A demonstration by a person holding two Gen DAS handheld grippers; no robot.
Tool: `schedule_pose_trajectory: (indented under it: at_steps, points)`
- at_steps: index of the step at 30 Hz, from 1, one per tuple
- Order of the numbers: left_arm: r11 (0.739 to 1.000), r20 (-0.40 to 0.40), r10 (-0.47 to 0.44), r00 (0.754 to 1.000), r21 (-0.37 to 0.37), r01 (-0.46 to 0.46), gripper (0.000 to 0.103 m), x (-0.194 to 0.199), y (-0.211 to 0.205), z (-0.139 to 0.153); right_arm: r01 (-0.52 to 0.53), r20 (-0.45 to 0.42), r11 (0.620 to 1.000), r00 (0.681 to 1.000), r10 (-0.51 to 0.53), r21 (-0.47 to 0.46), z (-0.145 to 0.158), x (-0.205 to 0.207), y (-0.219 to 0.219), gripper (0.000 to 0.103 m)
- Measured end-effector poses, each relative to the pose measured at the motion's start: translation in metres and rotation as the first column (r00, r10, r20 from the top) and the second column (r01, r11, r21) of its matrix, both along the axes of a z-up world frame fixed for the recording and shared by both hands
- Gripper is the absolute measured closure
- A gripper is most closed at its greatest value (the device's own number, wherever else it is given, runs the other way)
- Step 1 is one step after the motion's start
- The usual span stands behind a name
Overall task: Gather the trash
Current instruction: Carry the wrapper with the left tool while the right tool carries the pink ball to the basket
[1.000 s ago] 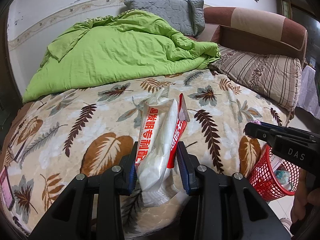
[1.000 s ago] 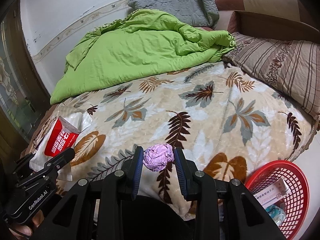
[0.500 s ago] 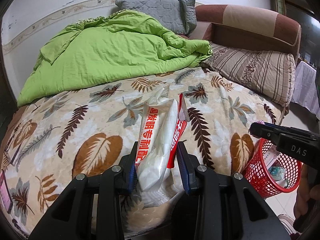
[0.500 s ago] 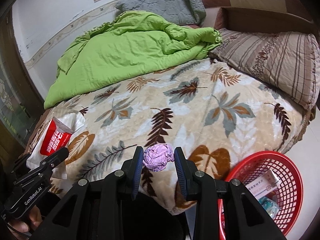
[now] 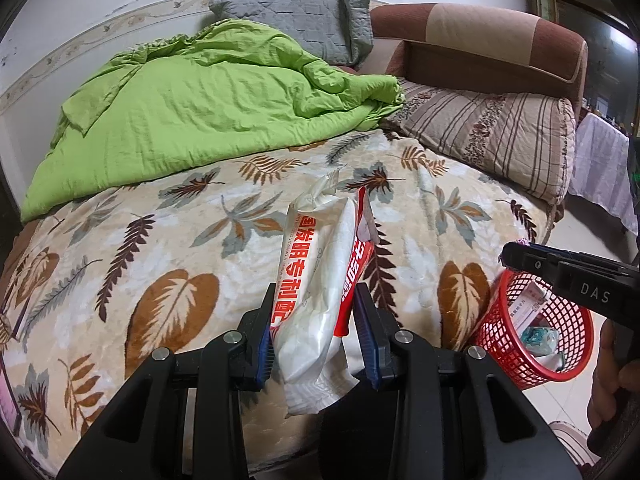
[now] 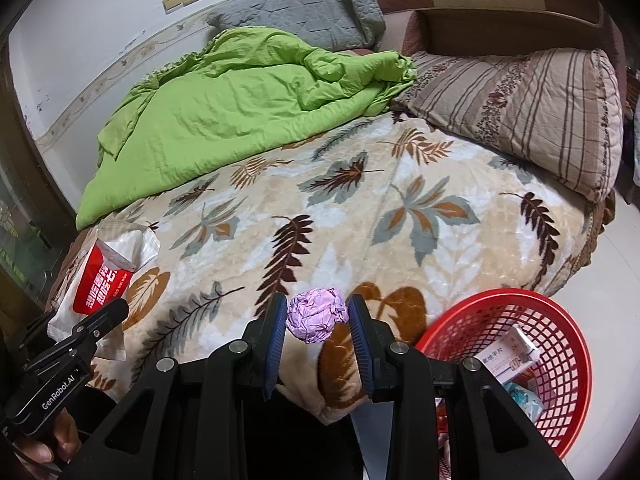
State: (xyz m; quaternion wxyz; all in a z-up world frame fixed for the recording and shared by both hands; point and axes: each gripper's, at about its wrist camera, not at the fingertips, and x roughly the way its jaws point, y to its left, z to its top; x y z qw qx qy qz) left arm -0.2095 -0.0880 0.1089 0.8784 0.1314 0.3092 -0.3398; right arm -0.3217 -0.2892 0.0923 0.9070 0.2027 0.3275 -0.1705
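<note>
My left gripper (image 5: 316, 316) is shut on a white and red plastic wrapper (image 5: 320, 280) held upright above the near edge of the bed. In the right wrist view the same wrapper (image 6: 104, 276) shows at the far left. A crumpled purple paper ball (image 6: 318, 314) sits pinched in my right gripper (image 6: 318, 320), just left of the red mesh basket (image 6: 568, 392). That basket (image 5: 500, 344) stands on the floor by the bed's corner and holds a small carton and other scraps. My right gripper's side (image 5: 576, 280) reaches in above the basket in the left wrist view.
The bed carries a leaf-print blanket (image 6: 360, 220), a bunched green quilt (image 6: 240, 108), a grey pillow (image 6: 304, 16) and a striped pillow (image 6: 520, 108) against a brown headboard (image 5: 480, 44). Pale tiled floor (image 6: 608, 272) lies right of the bed.
The right gripper with the purple ball has drifted right toward the basket, which now fills more of its view. The left gripper keeps the wrapper and has turned slightly right.
</note>
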Motion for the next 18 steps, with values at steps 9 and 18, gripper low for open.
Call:
schedule_pose_trajectory:
  at_steps: [9, 18]
  points:
    - [0.997, -0.024, -0.072, 0.997, -0.011, 0.072, 0.069, -0.007, -0.020, 0.002, 0.063, -0.005, 0.998, 0.998, -0.063, 0.001, 0.002, -0.023, -0.017, 0.069]
    - [0.981, -0.101, -0.193, 0.976, -0.042, 0.190, 0.069, -0.015, -0.057, 0.002, 0.164, -0.019, 0.986, 0.986, -0.164, 0.006, 0.002, -0.062, -0.045, 0.069]
